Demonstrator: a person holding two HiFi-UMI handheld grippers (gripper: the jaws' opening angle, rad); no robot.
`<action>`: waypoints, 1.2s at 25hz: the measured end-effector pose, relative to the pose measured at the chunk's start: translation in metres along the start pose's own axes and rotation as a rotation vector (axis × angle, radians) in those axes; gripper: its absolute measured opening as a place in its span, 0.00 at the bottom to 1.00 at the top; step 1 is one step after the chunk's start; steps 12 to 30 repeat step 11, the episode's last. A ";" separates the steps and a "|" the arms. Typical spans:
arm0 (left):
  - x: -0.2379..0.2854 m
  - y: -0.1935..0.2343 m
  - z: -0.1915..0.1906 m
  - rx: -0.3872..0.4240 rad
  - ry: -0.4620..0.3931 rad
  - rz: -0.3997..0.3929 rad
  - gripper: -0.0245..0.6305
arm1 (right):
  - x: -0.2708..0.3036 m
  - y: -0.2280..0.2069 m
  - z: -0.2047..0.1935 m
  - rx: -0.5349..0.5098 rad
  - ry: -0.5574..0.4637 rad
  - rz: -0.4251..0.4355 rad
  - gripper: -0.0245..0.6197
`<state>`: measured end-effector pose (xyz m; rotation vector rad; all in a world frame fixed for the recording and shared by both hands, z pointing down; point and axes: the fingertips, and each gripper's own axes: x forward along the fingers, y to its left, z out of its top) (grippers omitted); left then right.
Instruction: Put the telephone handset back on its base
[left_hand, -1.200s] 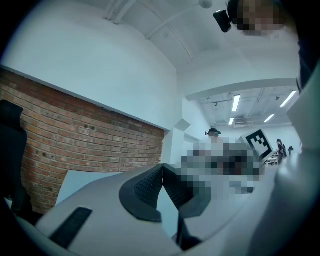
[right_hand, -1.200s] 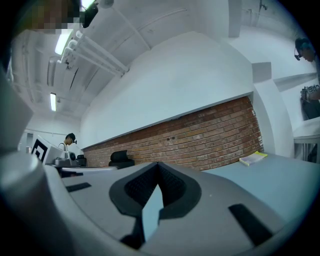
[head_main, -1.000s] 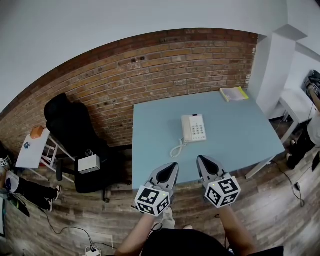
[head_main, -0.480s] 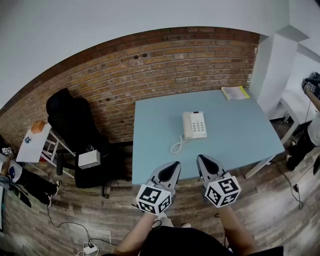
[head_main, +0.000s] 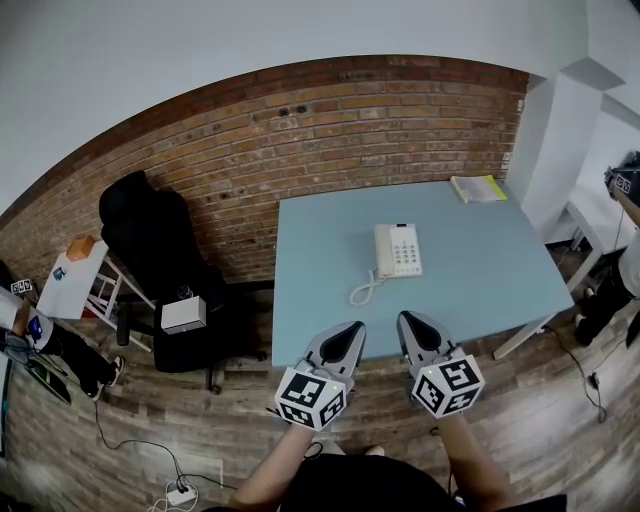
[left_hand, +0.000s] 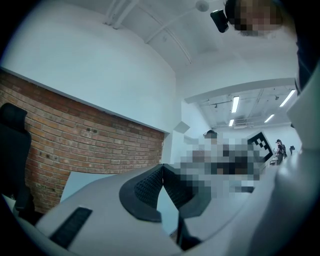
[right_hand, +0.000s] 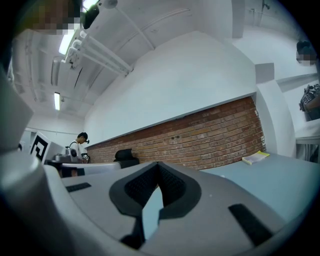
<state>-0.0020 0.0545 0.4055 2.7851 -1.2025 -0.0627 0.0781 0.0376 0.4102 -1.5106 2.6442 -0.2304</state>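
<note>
**Telephone: position, gripper status and surroundings**

The telephone (head_main: 398, 250) is a single white, rectangular plastic unit. It lies flat near the middle of the table (head_main: 310, 250), which has a smooth, pale blue top. The handset (head_main: 383, 251) appears to lie along the left side of the base, with the keypad to its right. The print on the keys is too small to read. One white coiled cord (head_main: 362, 291) loops from the unit's near left corner toward the table's near edge.

There are two grippers, both with grey shells.
- The left gripper (head_main: 350, 330) is held over the table's near edge, apart from the telephone. Its dark, ribbed pads meet at the tips with nothing between them.
- The right gripper (head_main: 410, 322) is held beside it, also short of the telephone. Its jaws are closed and empty.
- The left marker cube (head_main: 310, 397) and the right marker cube (head_main: 446, 386) sit one behind each gripper. They carry black-and-white square patterns and no readable text.

Other items, one of each:
- A booklet (head_main: 478, 189) with a yellow edge lies at the table's far right corner.
- A black chair (head_main: 150, 240) stands left of the table.
- A white box (head_main: 183, 315) rests on its seat.
- A red brick wall (head_main: 300, 130) with rough courses runs behind the table.
</note>
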 end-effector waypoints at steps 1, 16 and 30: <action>-0.003 0.002 0.001 0.002 -0.007 0.006 0.05 | 0.001 0.003 -0.002 0.001 0.002 0.002 0.06; -0.012 0.009 -0.006 -0.007 0.012 0.004 0.05 | 0.009 0.015 -0.008 0.006 0.009 0.005 0.06; -0.012 0.009 -0.006 -0.007 0.012 0.004 0.05 | 0.009 0.015 -0.008 0.006 0.009 0.005 0.06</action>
